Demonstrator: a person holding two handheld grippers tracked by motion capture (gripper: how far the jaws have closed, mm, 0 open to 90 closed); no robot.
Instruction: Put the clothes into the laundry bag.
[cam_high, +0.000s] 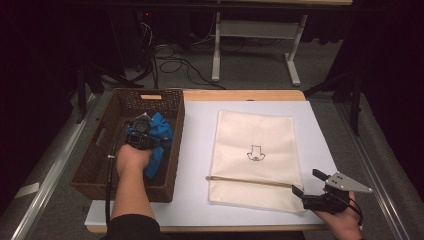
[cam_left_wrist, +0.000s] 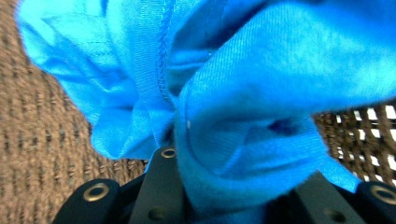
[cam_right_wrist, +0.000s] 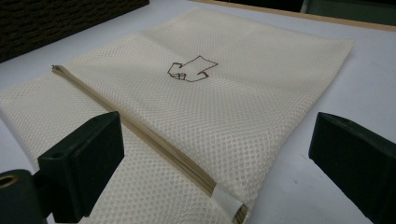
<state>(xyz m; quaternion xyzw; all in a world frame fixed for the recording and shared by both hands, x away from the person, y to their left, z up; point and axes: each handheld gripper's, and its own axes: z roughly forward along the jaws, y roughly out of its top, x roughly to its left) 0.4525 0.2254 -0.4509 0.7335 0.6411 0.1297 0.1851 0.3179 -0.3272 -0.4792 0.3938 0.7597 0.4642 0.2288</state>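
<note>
- High view, nearest the person: the right hand (cam_high: 345, 220) rests at the table's near right corner, palm low, with the right gripper (cam_high: 306, 183) pointing left and away toward the near right corner of the mesh bag (cam_high: 255, 157); its jaws stand wide apart with nothing between them, released.
- Right gripper view: the two black jaws flank the bag's near corner without touching it; the zipper (cam_right_wrist: 140, 133) runs from the far left down to its end tab between the jaws; bare white mat (cam_right_wrist: 299, 186) lies open on the jaws' right side.
- High view, left side: the left forearm reaches forward over the near wall of the wicker basket (cam_high: 95, 165); the left hand (cam_high: 131, 159) is inside it, wrist bent down, with the left gripper (cam_high: 142, 135) pointing away.
- Left gripper view: the jaws are clenched on a bunched fold of the blue cloth (cam_left_wrist: 224, 93); the cloth hangs over the basket's woven floor and its latticed wall at right.
- The cloth sits in the right half of the basket, against its right wall; the basket's left half is open room.
- Farther off: the bag lies flat on the mat, well apart from the basket, with a strip of bare mat between them; the table's wooden far edge (cam_high: 245, 95) lies beyond.
</note>
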